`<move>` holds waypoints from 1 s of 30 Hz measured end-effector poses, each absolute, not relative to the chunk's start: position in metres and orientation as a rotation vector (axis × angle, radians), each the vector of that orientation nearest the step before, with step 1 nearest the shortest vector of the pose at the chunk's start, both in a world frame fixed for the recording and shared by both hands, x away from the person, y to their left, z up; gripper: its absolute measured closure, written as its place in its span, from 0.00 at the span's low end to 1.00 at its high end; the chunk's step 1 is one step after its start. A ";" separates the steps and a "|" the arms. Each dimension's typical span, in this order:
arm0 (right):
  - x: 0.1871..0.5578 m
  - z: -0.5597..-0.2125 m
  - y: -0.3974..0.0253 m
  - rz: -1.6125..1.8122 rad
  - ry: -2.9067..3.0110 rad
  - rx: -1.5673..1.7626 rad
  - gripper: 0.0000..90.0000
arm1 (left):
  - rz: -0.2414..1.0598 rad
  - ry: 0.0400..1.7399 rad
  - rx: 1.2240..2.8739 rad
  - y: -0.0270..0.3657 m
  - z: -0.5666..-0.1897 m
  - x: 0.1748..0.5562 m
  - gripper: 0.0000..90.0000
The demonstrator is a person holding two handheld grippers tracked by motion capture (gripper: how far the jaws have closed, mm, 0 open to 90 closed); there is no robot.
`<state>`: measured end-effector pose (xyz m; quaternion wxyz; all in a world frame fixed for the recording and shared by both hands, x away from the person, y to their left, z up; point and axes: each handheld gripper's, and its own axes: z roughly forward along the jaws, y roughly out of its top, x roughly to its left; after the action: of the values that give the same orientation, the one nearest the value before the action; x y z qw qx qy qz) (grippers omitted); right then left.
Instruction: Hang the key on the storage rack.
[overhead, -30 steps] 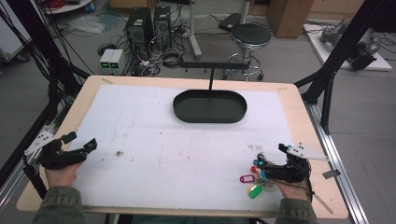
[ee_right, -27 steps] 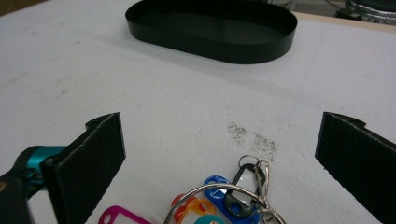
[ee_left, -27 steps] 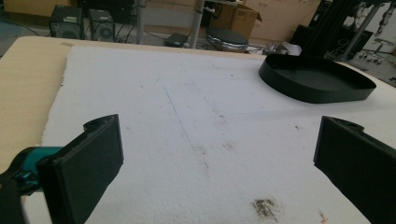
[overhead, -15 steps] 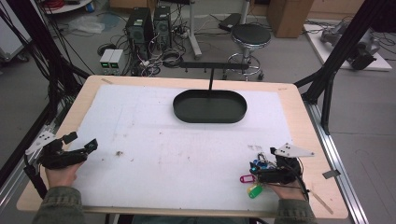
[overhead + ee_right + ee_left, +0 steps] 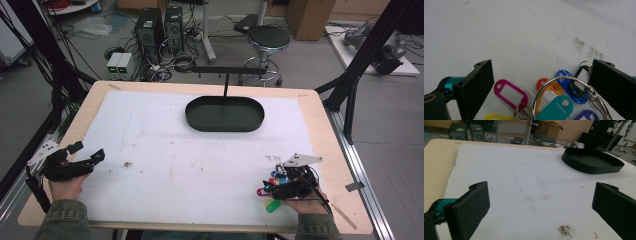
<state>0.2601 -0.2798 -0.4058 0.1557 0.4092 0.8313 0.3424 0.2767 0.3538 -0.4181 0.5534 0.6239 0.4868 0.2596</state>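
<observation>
High view first: the bunch of key tags is seen lying on the white mat of the table, well toward the person's side of the black oval tray and off to its right, close to the mat's near right corner. The right tool is lowered right over the bunch, held by a hand at the table's near edge.

From the right gripper view, that tool's jaws are spread wide and the tags are sat between them: a pink tag, a teal tag, a blue tag, an orange one and a yellow one, all strung on a big metal ring. Nothing is clamped yet, though the ring is nearly touching the right-hand jaw.

The left tool is parked far to the tray's near left, by the mat's left edge. Its jaws are wide apart too, with bare mat between them, as seen in the left gripper view.
</observation>
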 end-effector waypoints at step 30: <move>0.268 -0.406 -0.271 0.672 2.568 1.361 0.75 | 0.611 1.150 1.471 0.354 -0.418 0.277 0.02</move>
<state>0.2683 -0.2714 -0.4057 0.0794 0.4548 0.8582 0.2244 0.2770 0.3542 -0.4182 0.5551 0.6228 0.4869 0.2587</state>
